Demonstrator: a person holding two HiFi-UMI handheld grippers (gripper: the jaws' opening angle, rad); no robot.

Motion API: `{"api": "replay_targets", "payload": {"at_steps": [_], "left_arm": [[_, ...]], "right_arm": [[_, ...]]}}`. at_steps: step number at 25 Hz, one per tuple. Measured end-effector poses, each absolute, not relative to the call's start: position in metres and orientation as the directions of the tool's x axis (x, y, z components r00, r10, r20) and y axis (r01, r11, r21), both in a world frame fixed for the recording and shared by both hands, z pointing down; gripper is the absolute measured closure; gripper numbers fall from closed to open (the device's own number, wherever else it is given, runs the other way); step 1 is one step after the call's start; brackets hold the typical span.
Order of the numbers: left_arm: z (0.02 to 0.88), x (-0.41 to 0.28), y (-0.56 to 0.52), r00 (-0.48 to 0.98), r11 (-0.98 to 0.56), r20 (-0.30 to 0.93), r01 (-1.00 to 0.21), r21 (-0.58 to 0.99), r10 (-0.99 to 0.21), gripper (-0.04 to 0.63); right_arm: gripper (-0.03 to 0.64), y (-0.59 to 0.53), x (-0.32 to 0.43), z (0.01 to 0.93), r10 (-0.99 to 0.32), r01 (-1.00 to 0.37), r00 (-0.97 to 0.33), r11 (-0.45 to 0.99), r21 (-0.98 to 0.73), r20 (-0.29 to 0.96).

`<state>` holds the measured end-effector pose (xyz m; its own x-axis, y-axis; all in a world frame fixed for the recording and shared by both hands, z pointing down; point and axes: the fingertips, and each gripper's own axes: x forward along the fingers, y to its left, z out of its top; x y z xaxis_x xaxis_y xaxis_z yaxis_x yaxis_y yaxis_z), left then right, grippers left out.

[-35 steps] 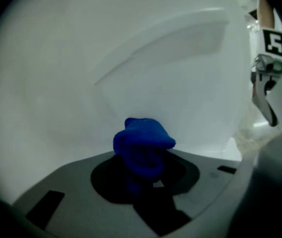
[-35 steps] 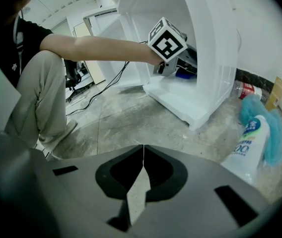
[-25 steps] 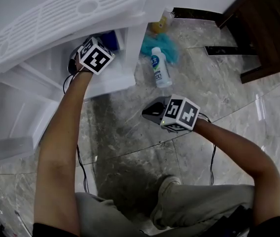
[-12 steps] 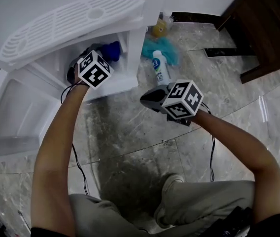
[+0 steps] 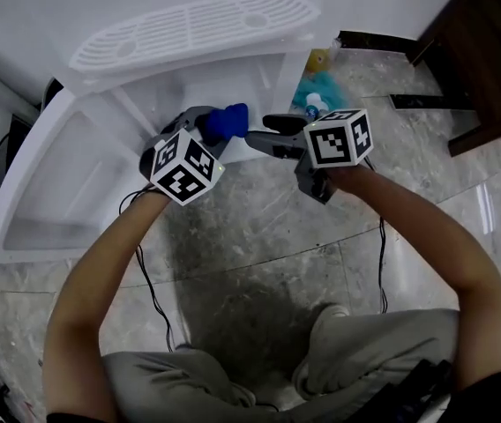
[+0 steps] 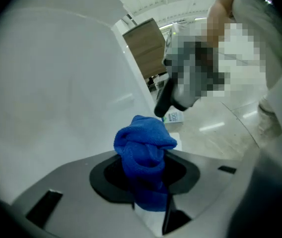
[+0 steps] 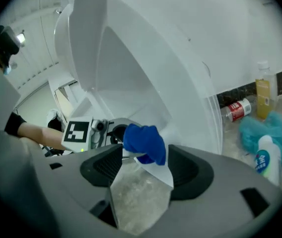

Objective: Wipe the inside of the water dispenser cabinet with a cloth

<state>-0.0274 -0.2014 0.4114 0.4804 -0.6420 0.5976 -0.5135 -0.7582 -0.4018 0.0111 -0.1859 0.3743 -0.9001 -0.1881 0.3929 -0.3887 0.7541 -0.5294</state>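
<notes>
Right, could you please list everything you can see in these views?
water dispenser: one, white, ahead of the person
cabinet door: one, white, open, head view's left
blue cloth: one, blue, bunched before the cabinet opening
labelled bottle: one, white and blue, on the floor to the dispenser's right
teal cloth: one, teal, beside that bottle
yellow bottle: one, yellowish, upright by the wall
red bottle: one, red and white, lying by the wall
wooden furniture: one, dark brown, head view's upper right
floor: grey marble
left gripper: grey, clamped on the blue cloth
right gripper: grey, beside the cloth, jaws just opened, gripping nothing
</notes>
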Motion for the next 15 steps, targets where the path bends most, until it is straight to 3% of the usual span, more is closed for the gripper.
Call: {"api": "replay_targets", "payload": {"at_steps": [15], "left_arm": [[0.402,-0.079,-0.116,0.501,-0.752,0.561,-0.449,-0.482,-0.659,0.465]], "right_arm": [[0.323,-0.117,-0.095,0.374,0.085,-0.207,-0.906,0.767,-0.607,0.416]]}}
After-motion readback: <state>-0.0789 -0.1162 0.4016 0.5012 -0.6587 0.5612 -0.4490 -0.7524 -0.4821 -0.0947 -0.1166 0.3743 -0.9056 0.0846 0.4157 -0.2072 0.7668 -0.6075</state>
